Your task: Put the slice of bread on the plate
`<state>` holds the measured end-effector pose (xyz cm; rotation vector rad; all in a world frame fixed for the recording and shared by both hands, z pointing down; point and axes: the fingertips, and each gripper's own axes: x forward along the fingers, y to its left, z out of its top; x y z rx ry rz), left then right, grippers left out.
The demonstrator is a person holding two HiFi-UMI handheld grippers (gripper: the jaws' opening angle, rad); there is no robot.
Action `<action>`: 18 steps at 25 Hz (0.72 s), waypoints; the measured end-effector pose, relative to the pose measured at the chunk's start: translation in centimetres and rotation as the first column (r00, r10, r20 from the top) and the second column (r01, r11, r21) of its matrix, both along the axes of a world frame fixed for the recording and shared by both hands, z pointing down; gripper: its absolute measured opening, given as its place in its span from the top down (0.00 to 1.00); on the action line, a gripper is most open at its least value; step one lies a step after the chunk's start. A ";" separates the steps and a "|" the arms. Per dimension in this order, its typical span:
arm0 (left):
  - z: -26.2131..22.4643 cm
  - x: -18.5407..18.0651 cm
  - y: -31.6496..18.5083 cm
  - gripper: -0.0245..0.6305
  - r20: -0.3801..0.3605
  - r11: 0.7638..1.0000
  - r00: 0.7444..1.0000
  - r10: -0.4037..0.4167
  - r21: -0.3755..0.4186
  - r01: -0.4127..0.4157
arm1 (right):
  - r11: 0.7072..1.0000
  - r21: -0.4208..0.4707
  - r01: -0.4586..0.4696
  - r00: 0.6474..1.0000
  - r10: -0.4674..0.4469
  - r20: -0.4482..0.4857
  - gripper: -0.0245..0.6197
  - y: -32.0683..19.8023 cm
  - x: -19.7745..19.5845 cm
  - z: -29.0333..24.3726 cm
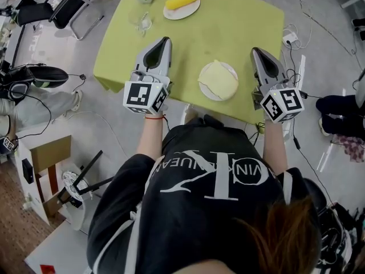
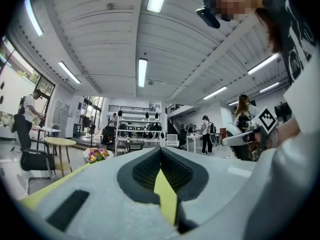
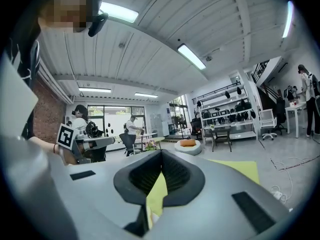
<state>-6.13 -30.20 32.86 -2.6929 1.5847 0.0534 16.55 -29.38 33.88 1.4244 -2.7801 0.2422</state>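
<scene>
**Bread slice: handling and jaw status**

I am judging the slice of bread as light, soft and easily torn, so a gentle pinch at its edge is advisable. It is lying on the white plate on the green surface. The left gripper and right gripper are hovering with jaws pressed together, gripping nothing.

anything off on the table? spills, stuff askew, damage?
Nothing spilled or damaged. The bread slice lies flat on the white plate and overhangs its left rim slightly. That plate sits close to the near edge of the green table, which is the only thing worth watching.
</scene>
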 end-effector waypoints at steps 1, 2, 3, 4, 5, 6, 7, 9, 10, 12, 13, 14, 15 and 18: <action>-0.2 0.0 0.0 0.95 -0.001 1.000 1.000 0.000 0.006 0.000 | 1.000 0.010 0.000 1.000 0.000 0.000 0.96 0.0 0.0 -0.2; -0.4 0.0 0.0 0.95 -0.003 1.000 1.000 0.000 0.013 0.000 | 1.000 0.020 0.000 1.000 0.000 0.001 0.96 0.0 -0.1 -0.5; -0.7 -0.1 0.0 0.95 -0.006 1.000 1.000 0.000 0.019 0.000 | 1.000 0.030 0.000 1.000 0.000 0.000 0.96 0.0 -0.1 -0.8; -0.9 -0.1 0.0 0.95 -0.009 1.000 1.000 0.000 0.026 0.000 | 0.999 0.041 0.000 1.000 0.000 -0.001 0.96 0.1 -0.1 -1.0; -1.2 -0.1 0.1 0.95 -0.011 0.999 1.000 0.000 0.032 0.000 | 0.999 0.050 -0.001 1.000 0.002 -0.001 0.96 0.1 -0.1 -1.2; -1.4 -0.1 0.1 0.95 -0.013 0.999 1.000 0.001 0.038 0.000 | 0.998 0.058 -0.006 1.000 0.006 0.001 0.96 0.1 -0.1 -1.4; -1.6 -0.1 0.0 0.95 -0.014 0.999 1.000 0.001 0.042 -0.001 | 0.998 0.064 -0.012 1.000 0.012 0.003 0.96 0.1 0.0 -1.5; -1.9 -0.2 -0.2 0.95 -0.014 0.999 1.000 0.001 0.049 0.000 | 0.997 0.073 -0.019 1.000 0.019 0.004 0.96 0.0 0.0 -1.7; -2.0 -0.3 -0.2 0.95 -0.013 0.999 1.000 -0.001 0.051 0.001 | 0.997 0.079 -0.019 1.000 0.019 0.002 0.96 0.0 0.0 -1.7; -2.2 -0.6 -0.3 0.95 -0.013 0.999 1.000 -0.008 0.054 0.009 | 0.996 0.090 -0.017 1.000 0.018 -0.004 0.96 0.0 0.0 -1.9; -2.3 -0.8 -0.3 0.95 -0.015 0.998 1.000 -0.012 0.055 0.013 | 0.995 0.094 -0.020 1.000 0.020 -0.004 0.96 0.1 0.1 -2.0; -2.4 -0.9 -0.2 0.95 -0.017 0.998 1.000 -0.016 0.056 0.017 | 0.995 0.098 -0.023 1.000 0.023 -0.005 0.96 0.1 0.2 -2.1; -2.5 -1.0 -0.2 0.95 -0.019 0.998 1.000 -0.019 0.057 0.020 | 0.994 0.102 -0.024 1.000 0.025 -0.007 0.96 0.2 0.3 -2.3; -2.8 -1.2 -0.1 0.95 -0.021 0.998 1.000 -0.023 0.061 0.025 | 0.993 0.115 -0.026 0.999 0.028 -0.017 0.96 0.2 0.5 -2.6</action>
